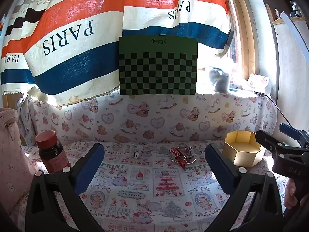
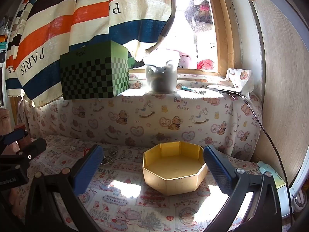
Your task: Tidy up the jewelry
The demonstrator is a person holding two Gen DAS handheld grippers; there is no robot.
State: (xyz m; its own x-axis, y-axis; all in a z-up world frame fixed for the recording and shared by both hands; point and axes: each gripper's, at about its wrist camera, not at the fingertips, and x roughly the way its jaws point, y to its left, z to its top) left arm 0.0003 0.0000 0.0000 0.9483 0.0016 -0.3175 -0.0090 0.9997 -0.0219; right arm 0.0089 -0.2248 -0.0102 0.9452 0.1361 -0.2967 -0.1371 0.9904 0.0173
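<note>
A tangle of jewelry (image 1: 182, 155), silver rings and chain with a red cord, lies on the printed cloth ahead of my left gripper (image 1: 154, 152), which is open and empty. A small white bead charm (image 1: 136, 155) lies to its left. An empty gold octagonal box (image 1: 243, 148) stands at the right; it also shows in the right wrist view (image 2: 173, 166), between the fingers of my open, empty right gripper (image 2: 152, 154). The jewelry (image 2: 109, 155) shows partly behind the right gripper's left finger (image 2: 87, 164).
A red-capped dark bottle (image 1: 50, 151) stands at the left beside a pink bag (image 1: 9, 154). A raised cloth-covered ledge (image 2: 173, 116) behind carries a green checkered box (image 2: 92, 73) and a clear tub (image 2: 161, 73). A black cable (image 2: 270, 135) runs down the right.
</note>
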